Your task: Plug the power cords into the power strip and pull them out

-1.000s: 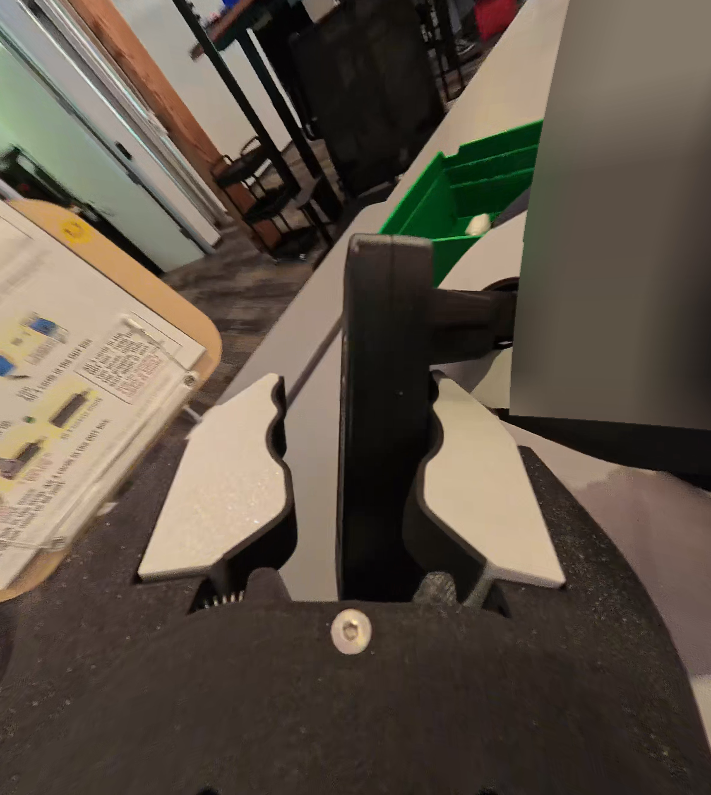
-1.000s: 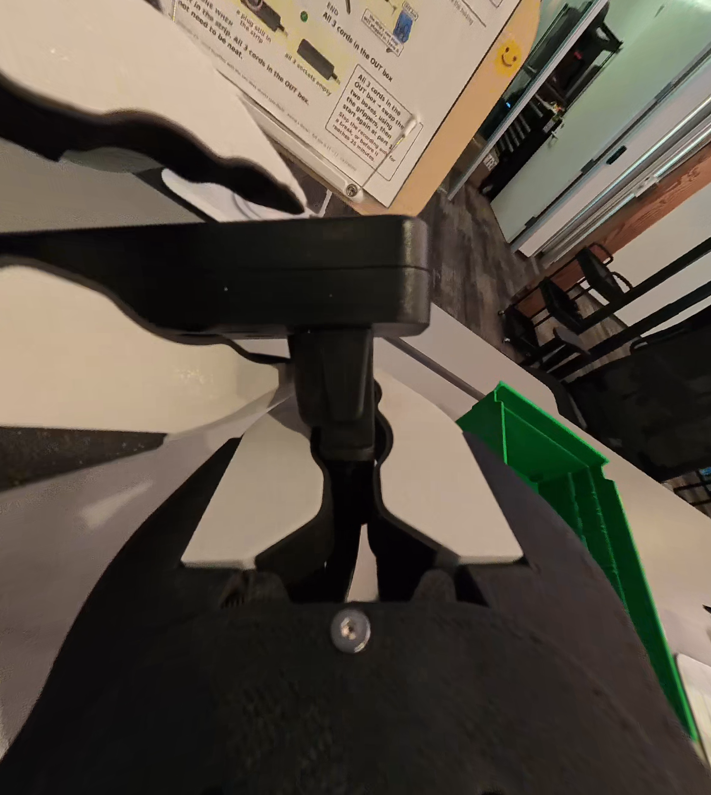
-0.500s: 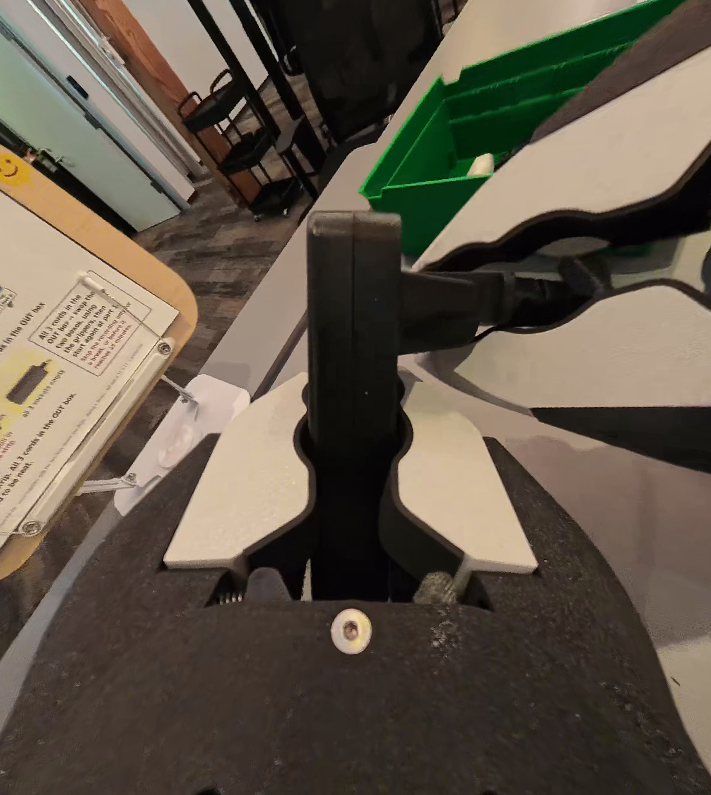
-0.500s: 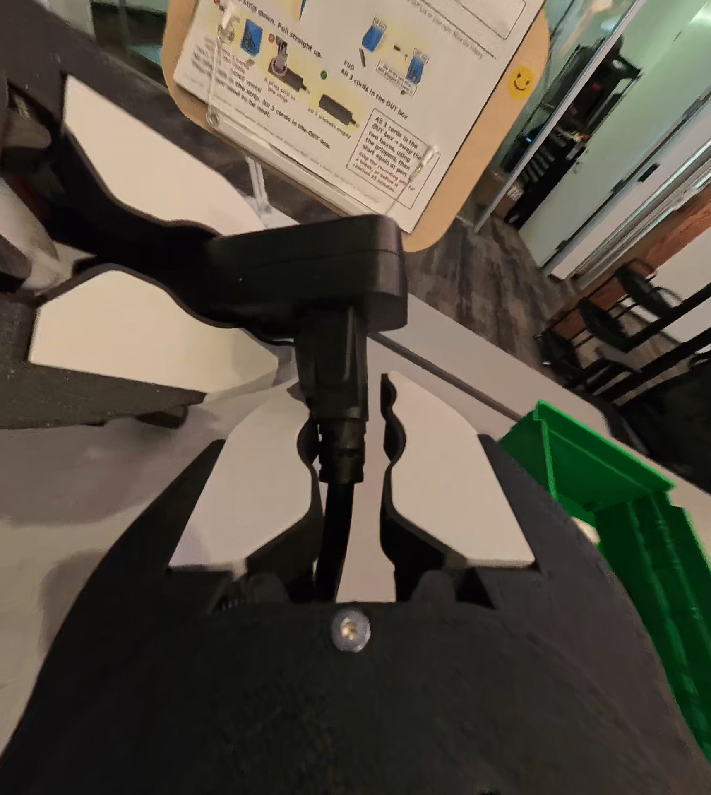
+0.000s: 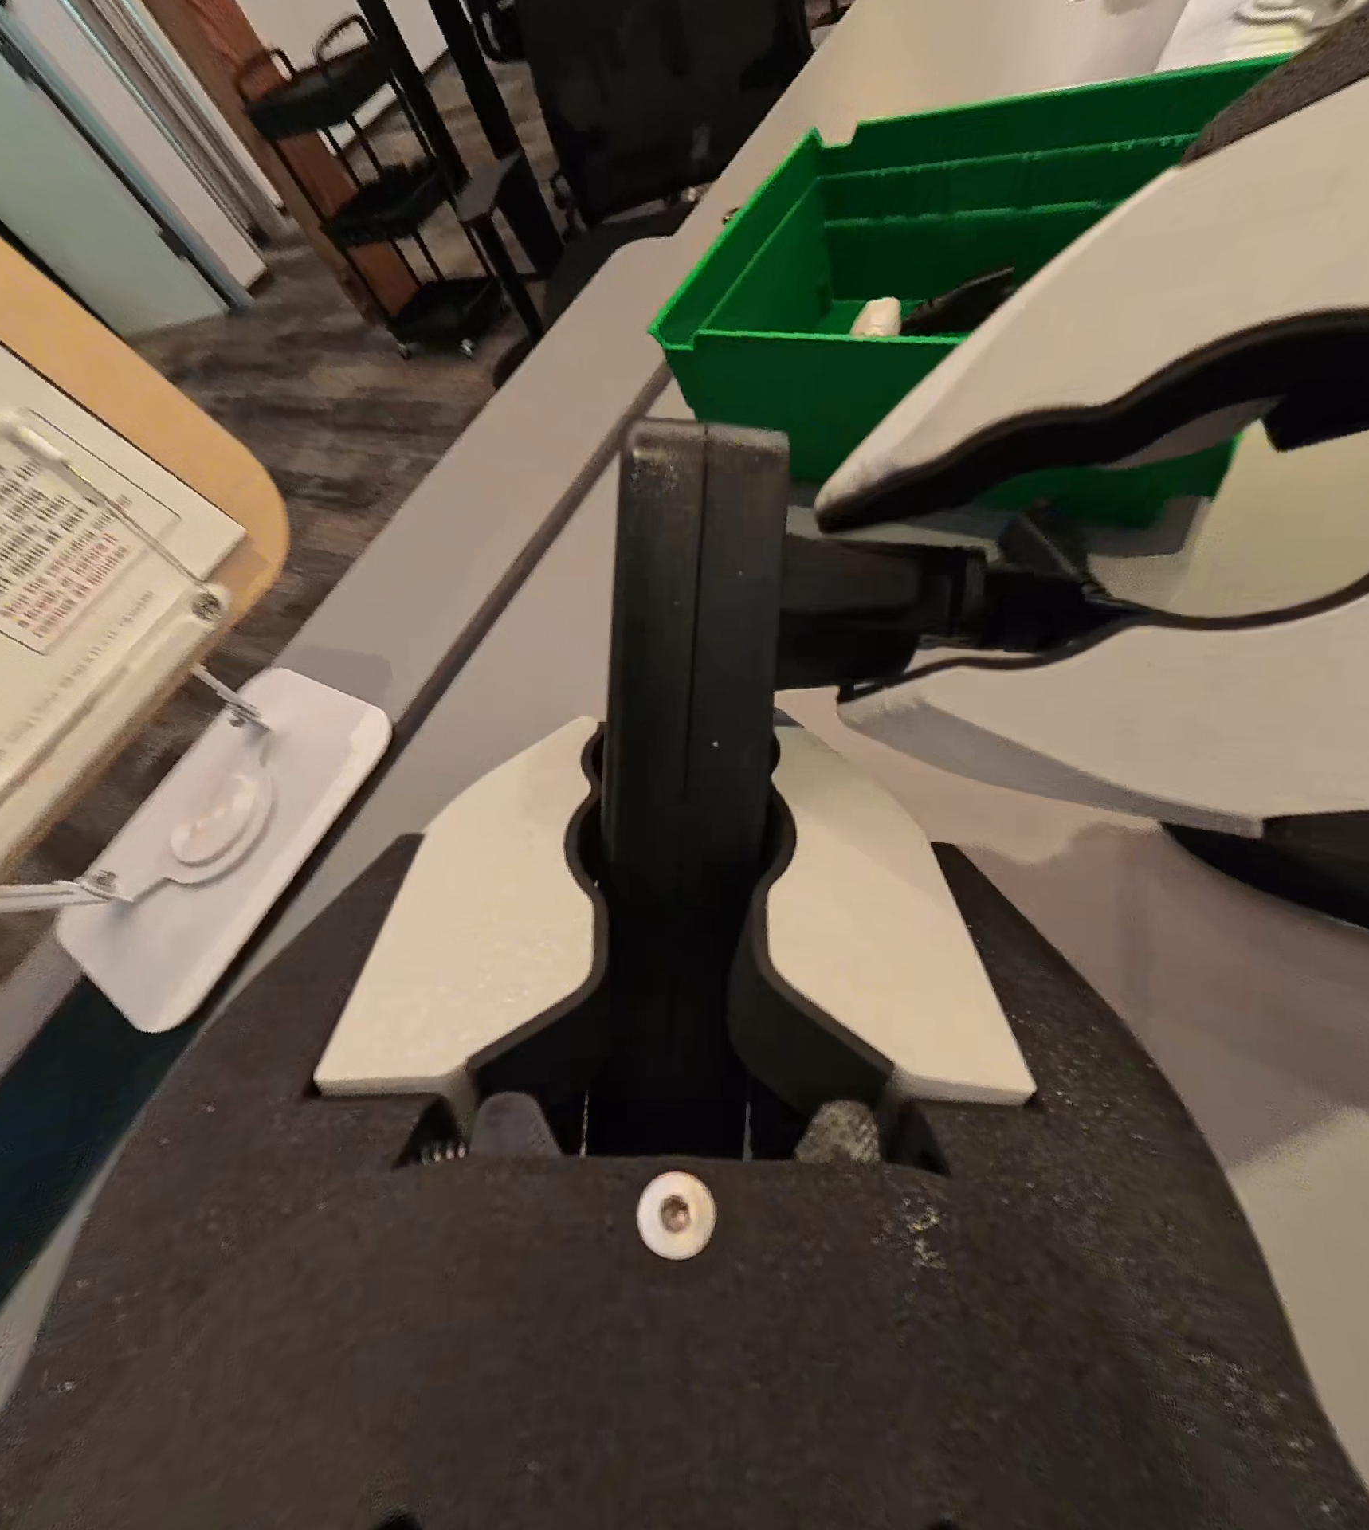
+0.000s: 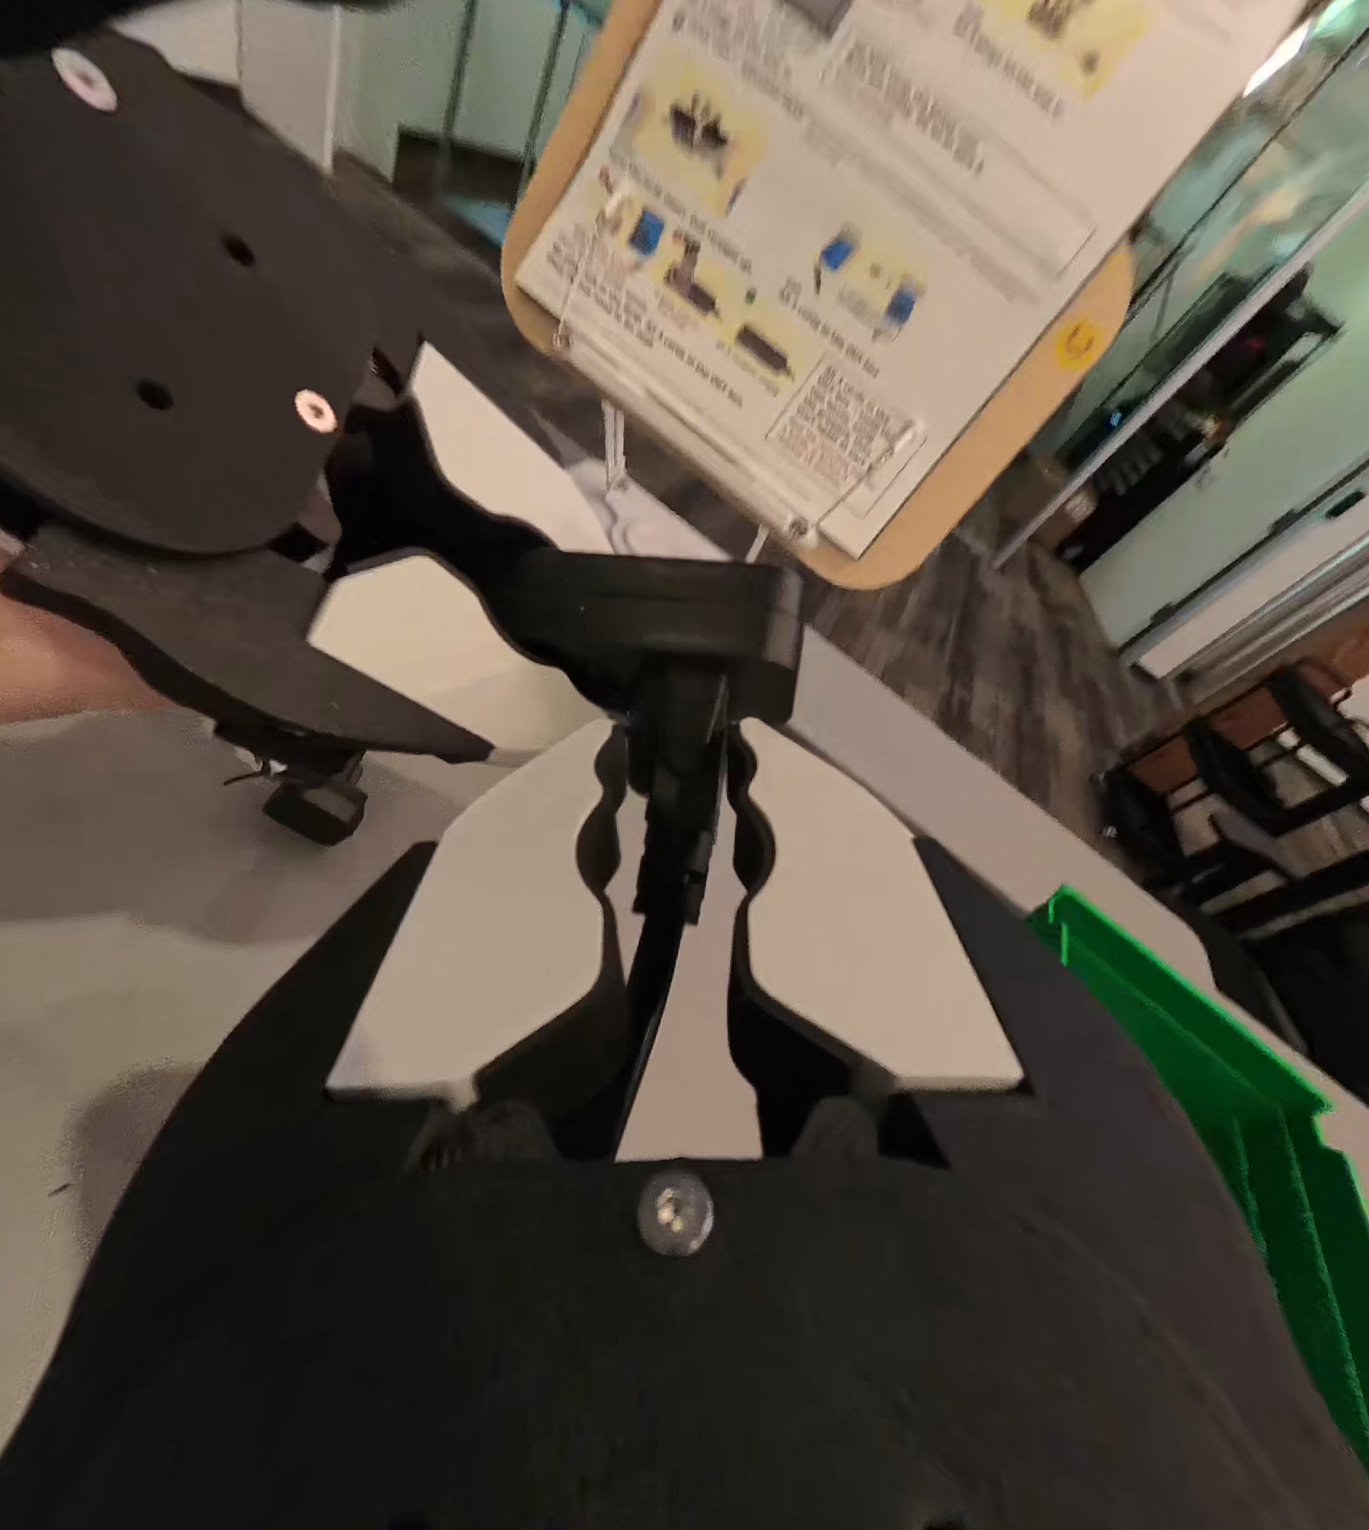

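Observation:
My left gripper (image 5: 685, 745) is shut on a black power strip (image 5: 698, 579) and holds it on edge above the grey table. A black plug (image 5: 855, 596) sits in the strip's right face. My right gripper (image 6: 679, 733) is open, its fingers on either side of the plug (image 6: 677, 795) with small gaps. The cord (image 6: 648, 993) runs back between them. The right wrist view shows the strip (image 6: 665, 613) end-on with the left gripper (image 6: 516, 579) clamped on it from the left. The right gripper also shows in the left wrist view (image 5: 830, 604).
A green bin (image 5: 789, 389) holding a few items stands on the table behind the strip; it also shows in the right wrist view (image 6: 1244, 1118). An instruction board (image 5: 44, 579) on a white base (image 5: 209, 844) stands at the table's left edge. Carts and chairs stand on the floor beyond. Some 5 centimetres of space lies between my two pairs of fingers.
My left gripper has closed on the power strip. My right gripper has opened off the plug and drawn back a little. Both views have shifted.

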`<state>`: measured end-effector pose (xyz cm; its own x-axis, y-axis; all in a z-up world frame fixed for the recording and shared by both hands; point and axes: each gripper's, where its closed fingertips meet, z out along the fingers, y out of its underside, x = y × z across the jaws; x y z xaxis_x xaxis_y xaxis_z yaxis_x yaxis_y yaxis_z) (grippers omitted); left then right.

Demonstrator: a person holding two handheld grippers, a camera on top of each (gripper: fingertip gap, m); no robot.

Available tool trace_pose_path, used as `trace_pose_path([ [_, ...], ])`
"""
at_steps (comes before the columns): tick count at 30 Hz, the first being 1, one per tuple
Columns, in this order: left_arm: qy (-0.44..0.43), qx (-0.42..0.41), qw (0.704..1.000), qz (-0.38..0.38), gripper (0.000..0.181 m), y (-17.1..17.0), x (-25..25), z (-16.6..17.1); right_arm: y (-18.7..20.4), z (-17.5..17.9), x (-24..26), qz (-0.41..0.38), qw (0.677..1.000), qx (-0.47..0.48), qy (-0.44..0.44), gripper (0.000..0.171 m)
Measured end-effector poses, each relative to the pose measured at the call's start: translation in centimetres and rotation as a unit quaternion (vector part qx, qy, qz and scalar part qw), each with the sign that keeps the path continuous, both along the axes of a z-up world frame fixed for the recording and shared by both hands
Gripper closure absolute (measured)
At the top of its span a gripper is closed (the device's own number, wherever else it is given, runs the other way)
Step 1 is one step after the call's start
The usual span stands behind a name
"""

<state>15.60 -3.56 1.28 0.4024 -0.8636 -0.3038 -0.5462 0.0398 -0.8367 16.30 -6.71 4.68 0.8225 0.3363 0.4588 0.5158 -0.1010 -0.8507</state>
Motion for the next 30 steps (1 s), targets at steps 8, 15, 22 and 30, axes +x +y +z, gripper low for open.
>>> trace_pose_path([
  [8, 0.034, -0.227, 0.973, -0.005, 0.149, -1.5, -3.0, -3.0, 0.2, -3.1, -1.4, 0.009, 0.994, -0.112, -0.013, 0.154],
  [15, -0.084, -0.293, 0.952, 0.005, 0.135, 1.6, -6.9, -0.3, 2.7, -7.8, -0.1, -0.054, 0.894, -0.442, 0.039, 0.154],
  [22, -0.11, -0.26, 0.959, 0.042, 0.134, 2.1, -11.7, 1.6, 2.5, -16.2, 1.6, -0.131, 0.726, -0.664, 0.117, 0.151],
  [30, 0.009, -0.258, 0.965, 0.051, 0.144, 2.8, -8.9, -3.3, 2.8, -18.3, -1.2, -0.134, 0.663, -0.728, 0.11, 0.152],
])
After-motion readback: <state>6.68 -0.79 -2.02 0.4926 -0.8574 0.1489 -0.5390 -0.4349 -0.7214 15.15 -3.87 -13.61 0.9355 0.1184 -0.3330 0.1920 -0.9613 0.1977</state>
